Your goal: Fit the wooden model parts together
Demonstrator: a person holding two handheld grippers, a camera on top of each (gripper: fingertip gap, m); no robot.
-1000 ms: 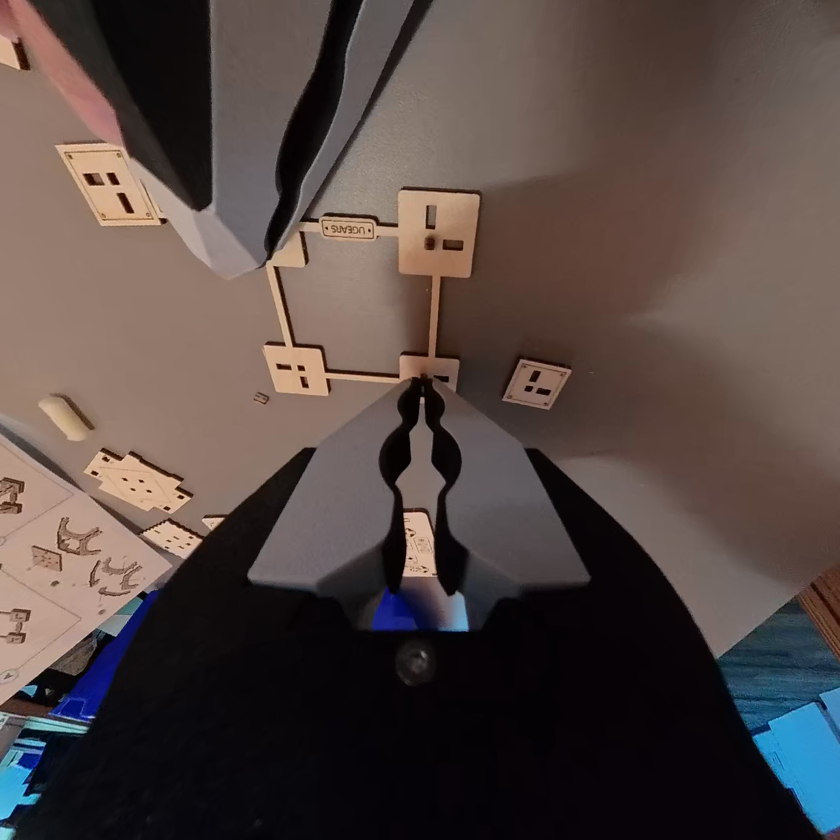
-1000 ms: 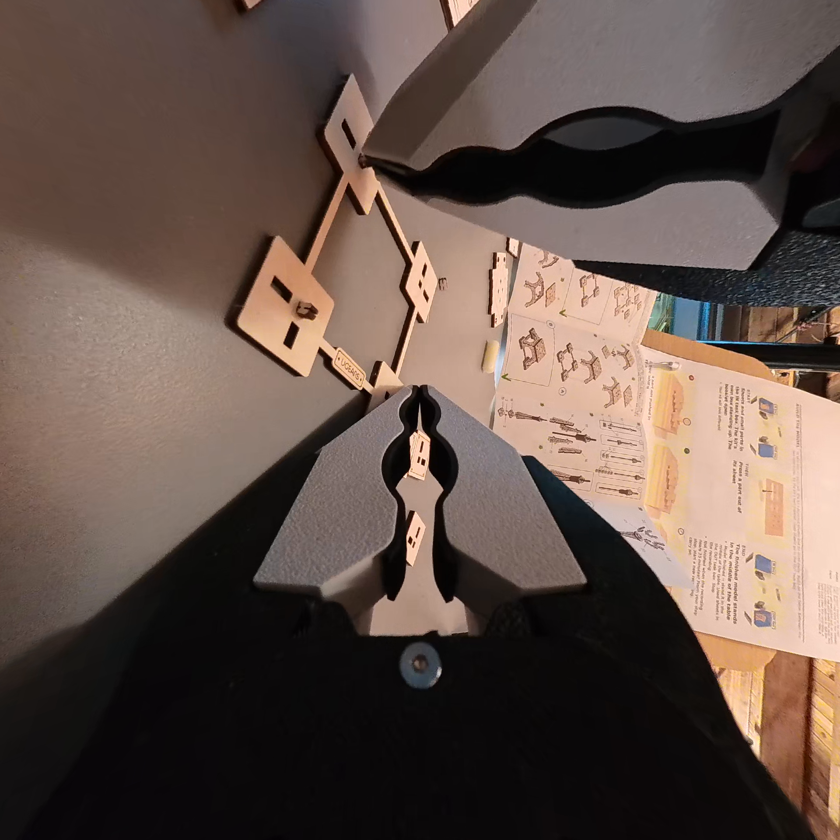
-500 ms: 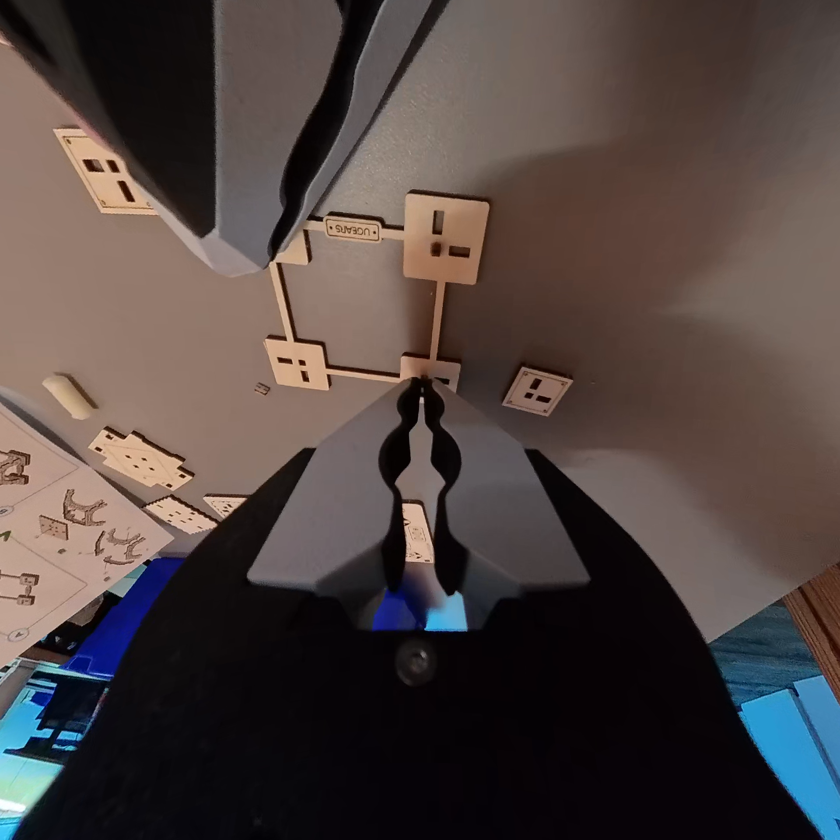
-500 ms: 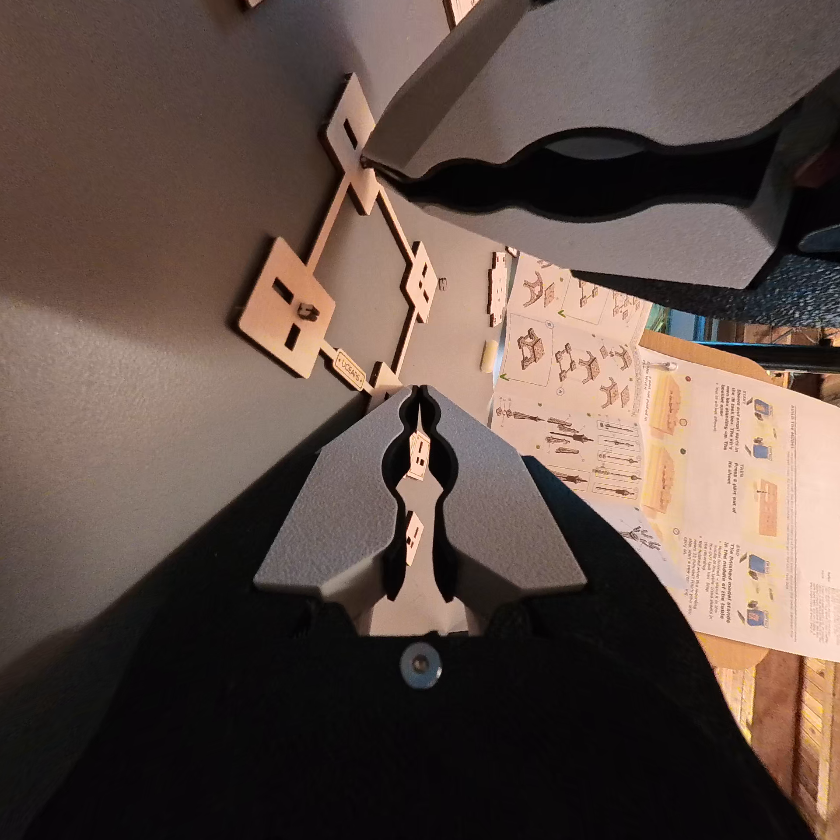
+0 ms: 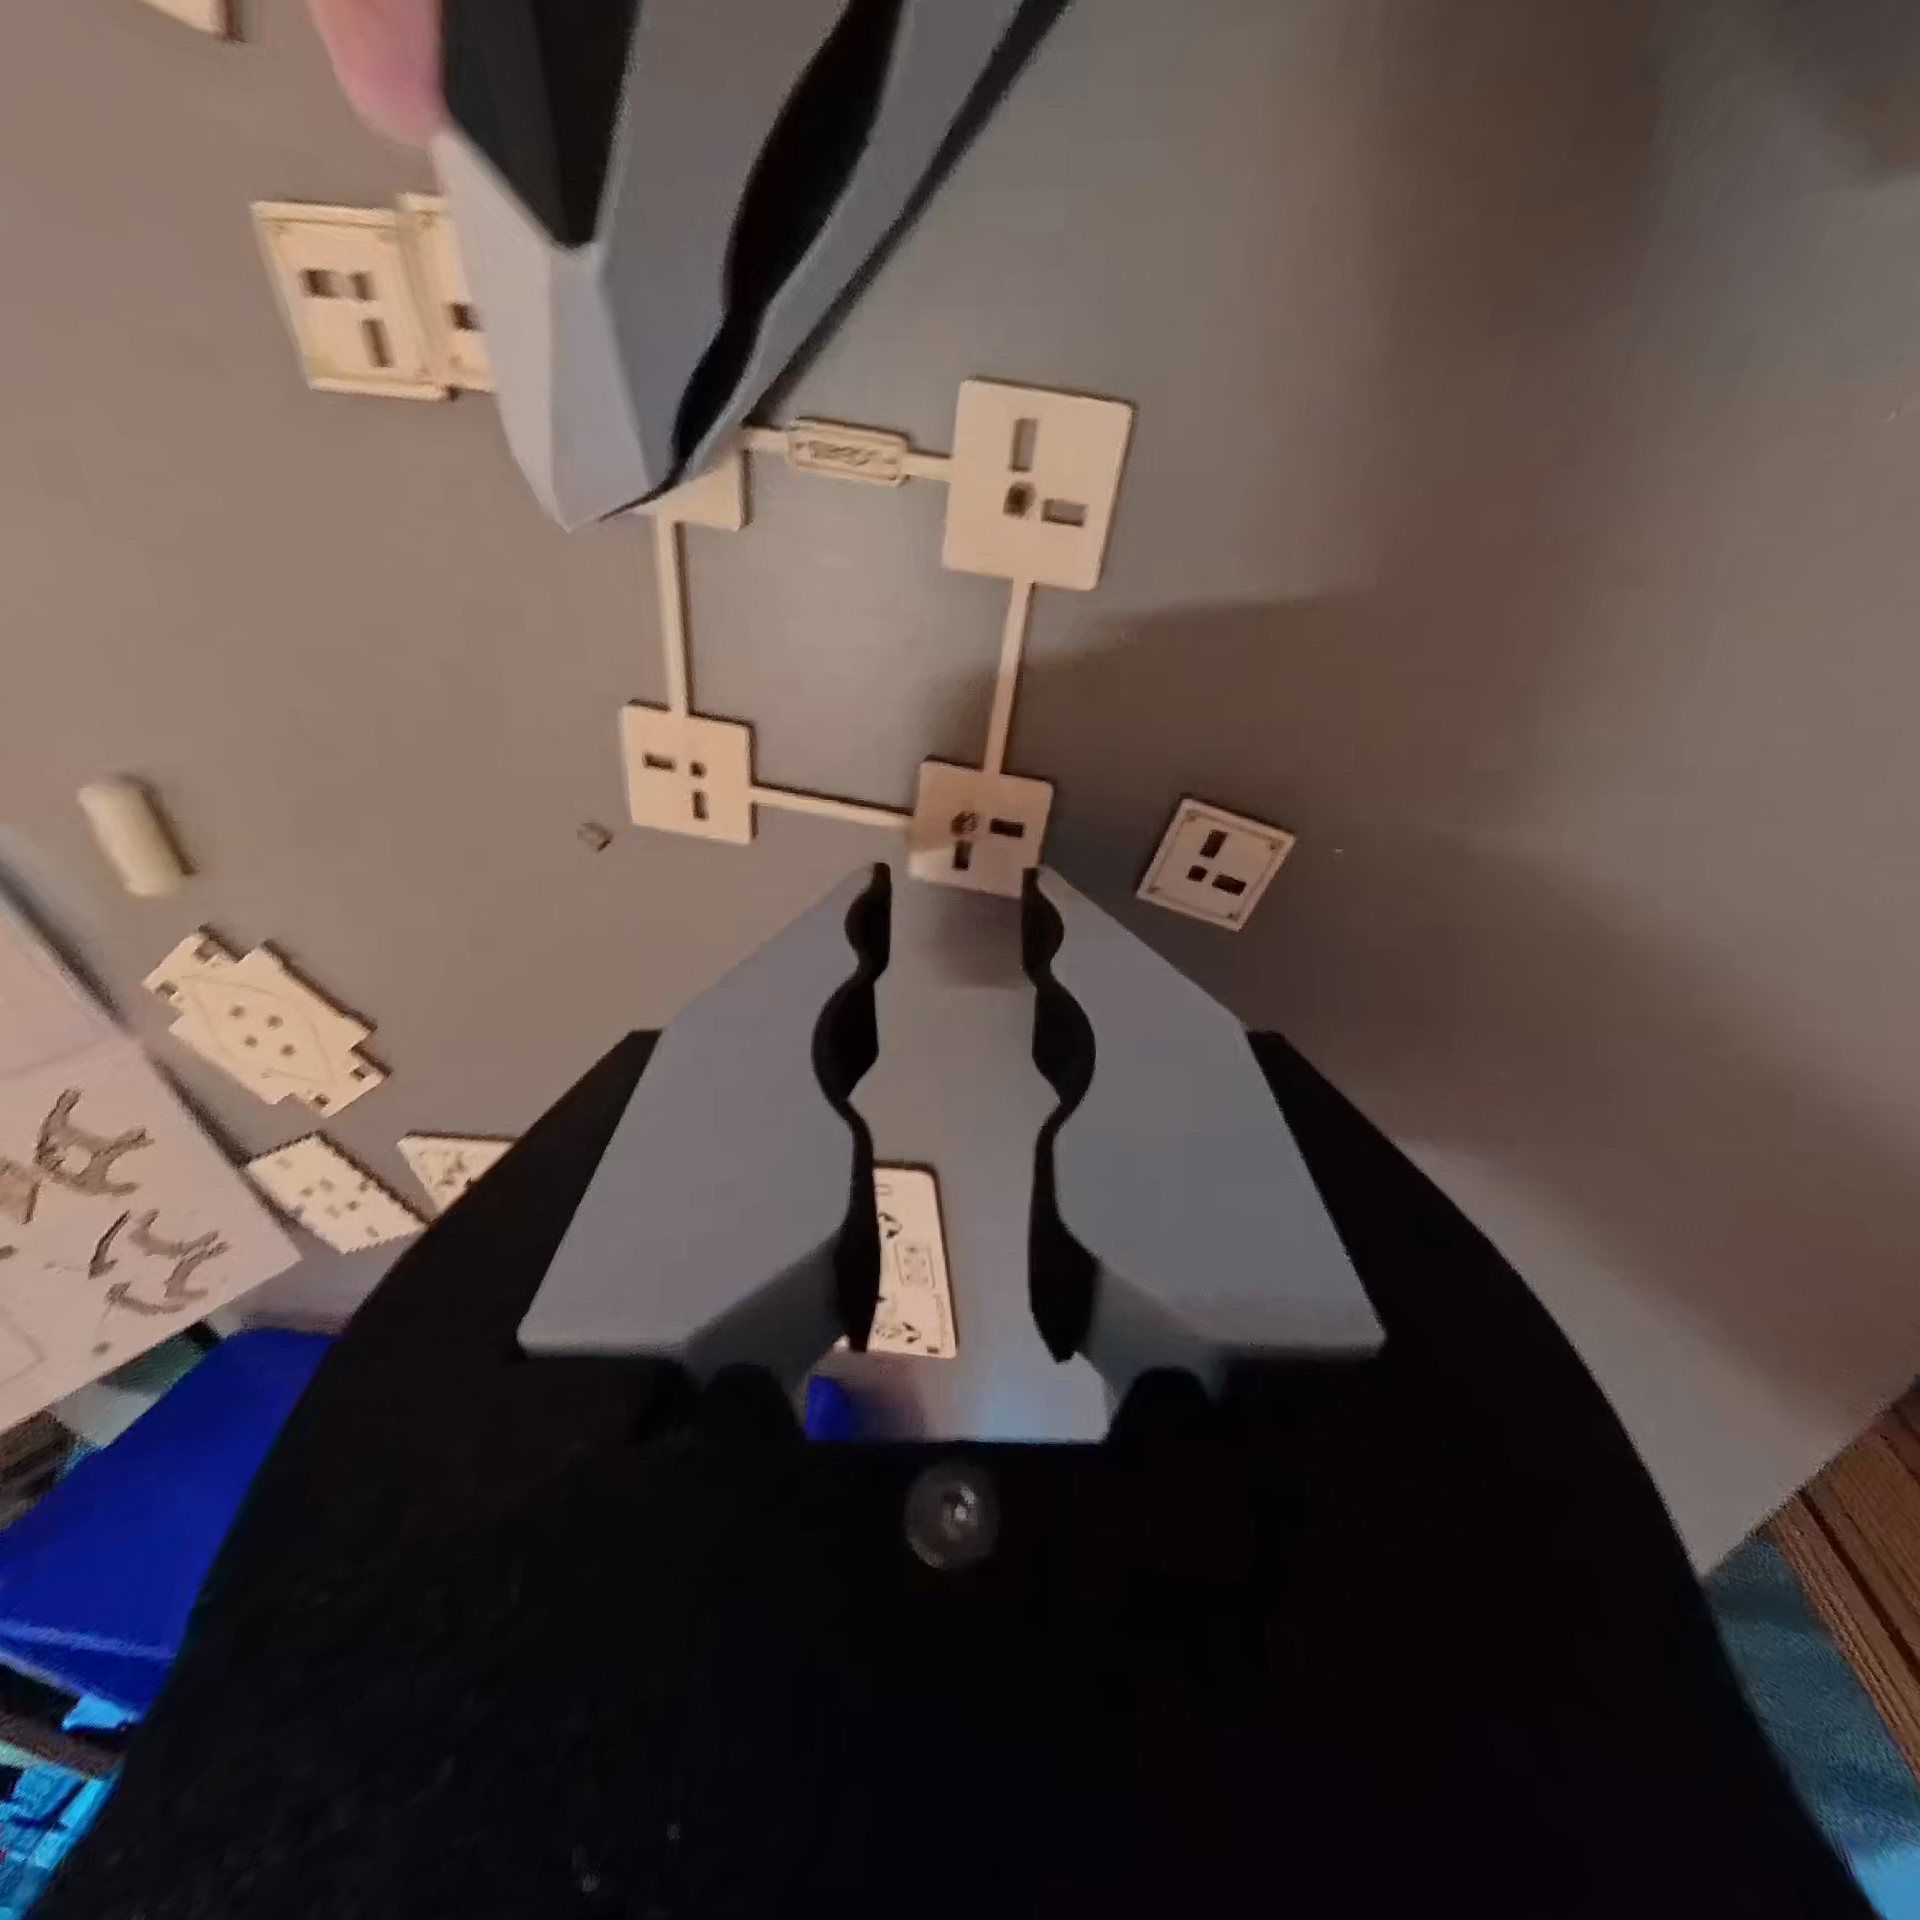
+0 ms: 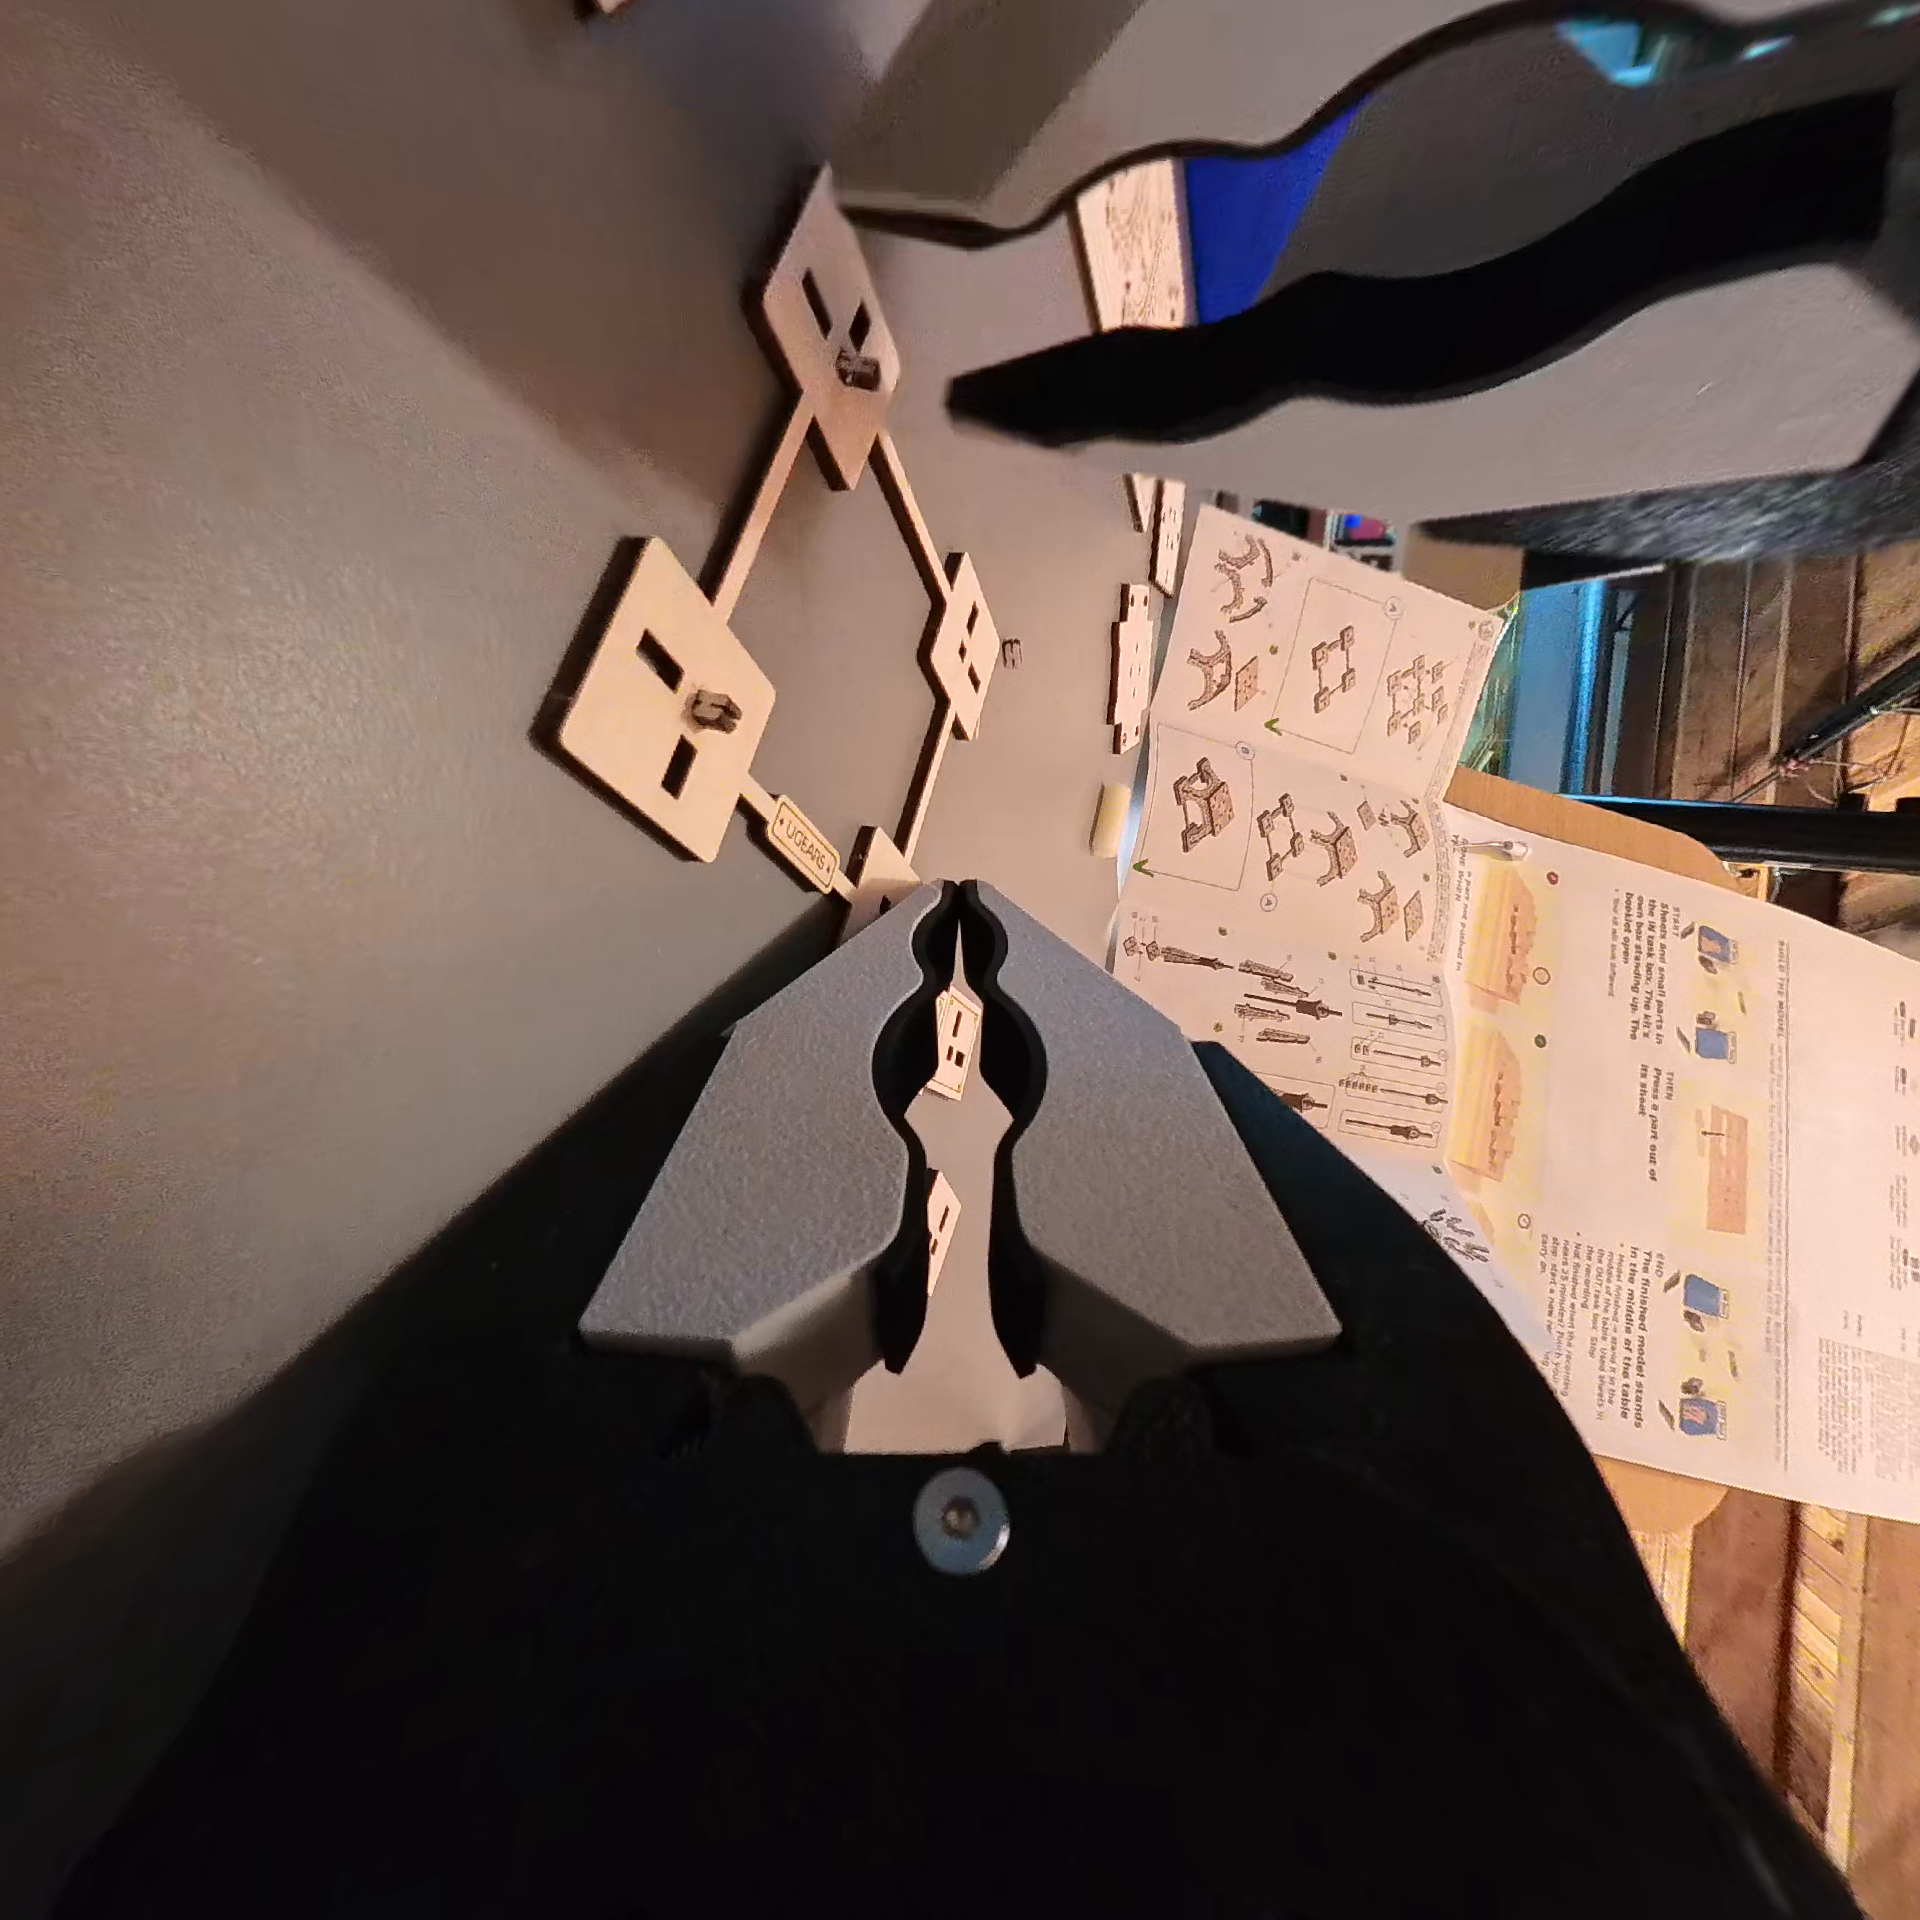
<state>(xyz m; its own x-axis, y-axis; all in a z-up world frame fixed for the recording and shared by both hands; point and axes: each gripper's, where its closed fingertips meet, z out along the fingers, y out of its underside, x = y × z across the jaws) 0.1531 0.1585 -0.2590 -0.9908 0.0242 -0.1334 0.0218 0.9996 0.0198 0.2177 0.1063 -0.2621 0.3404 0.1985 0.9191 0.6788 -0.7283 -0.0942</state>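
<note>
Grey table (image 5: pixel 1455 312), wooden frame (image 5: pixel 997 675) just beyond parted left fingers (image 5: pixel 727 1091), right fingers (image 6: pixel 800 1122) closed at its corner.

Pale wooden frame (image 5: pixel 883 644), grey table (image 5: pixel 1455 520), grey tongs (image 5: pixel 956 883).

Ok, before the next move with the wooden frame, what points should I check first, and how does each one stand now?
1. Left claw is open and holds nothing: ok.
2. Right claw is shut, with its tips at one corner of the wooden frame: ok.
3. The right claw really pinches that corner rather than only pressing on it: cannot tell.
4. A small peg sits in the corner plate in front of the left claw: ok. Fully seated: cannot tell.
5. The frame lies flat on the grey table: ok.
6. The loose square plate lies apart from the frame, with nothing on it: ok.
</note>
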